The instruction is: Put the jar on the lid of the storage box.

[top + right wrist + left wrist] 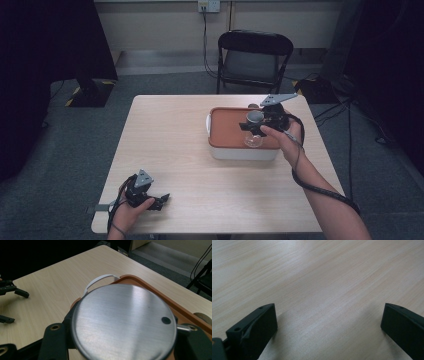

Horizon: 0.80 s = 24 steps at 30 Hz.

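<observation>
My left tongs [159, 200] rest on counter [324, 277], jaws wide apart, nothing between. My right tongs [256, 125] clamp glass jar [253, 138] over orange-lidded box [225, 131]. Right gripper view: steel lid [122, 320] hides jar body.

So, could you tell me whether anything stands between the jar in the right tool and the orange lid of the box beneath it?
Nothing visible does. The right tool grips the glass jar by its metal cap, over the orange lid, whose surface around the jar looks bare.
</observation>
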### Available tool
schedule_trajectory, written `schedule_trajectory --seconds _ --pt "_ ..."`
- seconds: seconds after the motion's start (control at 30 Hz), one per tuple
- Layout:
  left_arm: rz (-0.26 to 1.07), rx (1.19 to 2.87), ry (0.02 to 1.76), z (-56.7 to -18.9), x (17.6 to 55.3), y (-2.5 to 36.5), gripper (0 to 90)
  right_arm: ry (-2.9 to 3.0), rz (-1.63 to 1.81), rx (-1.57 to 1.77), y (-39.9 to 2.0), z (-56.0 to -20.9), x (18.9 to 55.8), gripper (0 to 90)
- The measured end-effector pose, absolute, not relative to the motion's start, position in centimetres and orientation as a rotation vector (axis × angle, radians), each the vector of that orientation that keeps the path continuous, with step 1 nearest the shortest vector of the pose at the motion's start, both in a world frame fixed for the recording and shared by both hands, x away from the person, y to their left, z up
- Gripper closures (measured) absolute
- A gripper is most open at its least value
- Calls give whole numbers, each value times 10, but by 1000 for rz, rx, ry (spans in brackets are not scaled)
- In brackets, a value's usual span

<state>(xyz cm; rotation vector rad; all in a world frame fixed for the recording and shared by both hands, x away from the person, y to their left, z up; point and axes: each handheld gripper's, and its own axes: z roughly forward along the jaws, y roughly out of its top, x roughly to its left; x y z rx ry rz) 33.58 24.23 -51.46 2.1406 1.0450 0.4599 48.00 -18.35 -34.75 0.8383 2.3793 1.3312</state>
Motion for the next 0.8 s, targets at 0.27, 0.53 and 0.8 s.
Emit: schedule_trajectory --seconds 0.27,0.53,0.8 --pt "460 2141 1045 -515 336 242 2 2368 1329 847 -183 -346 484 383" --pt "460 2140 1045 -515 336 242 2 2368 1323 850 -181 -347 489 384" --pt "460 2141 1045 -515 336 242 2 2362 1322 862 -179 -349 495 384"
